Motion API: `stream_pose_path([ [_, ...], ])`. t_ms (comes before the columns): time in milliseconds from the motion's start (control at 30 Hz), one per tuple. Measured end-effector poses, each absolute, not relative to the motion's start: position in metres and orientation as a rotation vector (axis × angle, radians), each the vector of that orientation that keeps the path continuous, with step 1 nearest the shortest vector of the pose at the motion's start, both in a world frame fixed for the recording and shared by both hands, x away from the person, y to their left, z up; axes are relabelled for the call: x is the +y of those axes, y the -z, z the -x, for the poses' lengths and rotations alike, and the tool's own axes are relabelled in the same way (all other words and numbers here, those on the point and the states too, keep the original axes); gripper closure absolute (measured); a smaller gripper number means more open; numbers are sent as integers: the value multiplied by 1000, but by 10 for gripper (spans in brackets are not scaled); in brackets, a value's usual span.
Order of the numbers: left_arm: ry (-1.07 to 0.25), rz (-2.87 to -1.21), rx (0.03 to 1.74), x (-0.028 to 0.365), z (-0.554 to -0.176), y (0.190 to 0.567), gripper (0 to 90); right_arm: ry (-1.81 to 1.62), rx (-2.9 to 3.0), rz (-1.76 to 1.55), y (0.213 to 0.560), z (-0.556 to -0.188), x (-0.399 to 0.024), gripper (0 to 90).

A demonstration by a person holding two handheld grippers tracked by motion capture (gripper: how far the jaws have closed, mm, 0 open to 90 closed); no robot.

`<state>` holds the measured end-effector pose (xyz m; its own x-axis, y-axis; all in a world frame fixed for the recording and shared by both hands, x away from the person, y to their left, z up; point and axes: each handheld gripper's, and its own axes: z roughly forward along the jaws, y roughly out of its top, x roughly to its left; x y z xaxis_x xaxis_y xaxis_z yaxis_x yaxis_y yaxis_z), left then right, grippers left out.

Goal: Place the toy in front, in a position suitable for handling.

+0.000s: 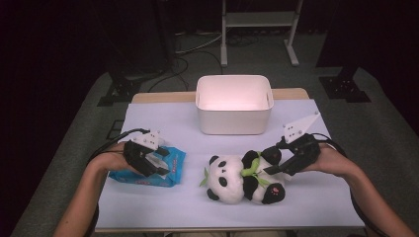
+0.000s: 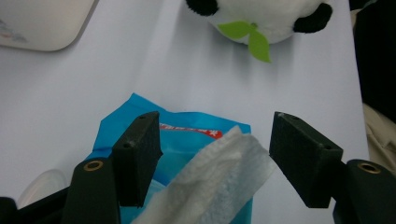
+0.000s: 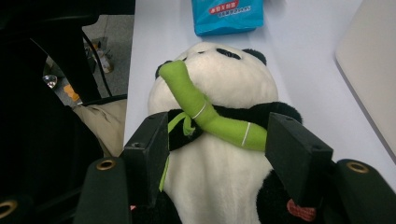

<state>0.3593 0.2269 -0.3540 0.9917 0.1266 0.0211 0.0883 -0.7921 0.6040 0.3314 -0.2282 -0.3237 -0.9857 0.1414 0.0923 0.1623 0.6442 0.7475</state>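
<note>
From the high view, the left gripper point(image 1: 157, 161) is hovering over a blue wet-wipe pack point(image 1: 150, 168), while the right gripper point(image 1: 274, 167) is reaching into the plush panda point(image 1: 244, 178); the white bin point(image 1: 233, 104) is sitting well beyond both.

In the left gripper view, the jaws are standing apart with a white wipe point(image 2: 219, 179) sticking up between them, not yet pinched. Closing off-centre risks tearing it or dragging the pack point(image 2: 187, 140) along.

In the right gripper view, the jaws are straddling the panda's point(image 3: 212, 172) belly below the green bamboo stalk point(image 3: 210, 116), open, pads not clearly pressing. A shallow bite into soft plush could be slipping off on lifting.
</note>
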Motion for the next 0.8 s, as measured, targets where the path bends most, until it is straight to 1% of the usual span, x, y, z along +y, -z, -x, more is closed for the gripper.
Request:
stream_pose_path([
  [167, -64, -2501, 161, 229, -359, 357, 458, 1304, -2825, 259, 324, -332, -231, 381],
  [267, -54, -2511, 147, 228, -359, 358, 550, 1308, -2825, 264, 324, -331, -231, 381],
  [333, -57, -2517, 141, 227, -359, 357, 630, 1310, -2819, 269, 324, -331, -231, 380],
  [367, -70, -2520, 144, 227, -360, 357, 630, 1310, -2819, 269, 324, -331, -231, 380],
  [400, -62, -2520, 154, 227, -361, 358, 723, 1318, -2820, 264, 323, -331, -231, 376],
  [533, -90, -2510, 142, 228, -361, 357, 870, 1330, -2818, 268, 321, -331, -232, 373],
  [600, -91, -2508, 133, 228, -360, 357, 891, 1336, -2817, 272, 321, -331, -233, 372],
  [800, -84, -2501, 123, 228, -356, 356, 896, 1341, -2817, 275, 322, -330, -234, 370],
])
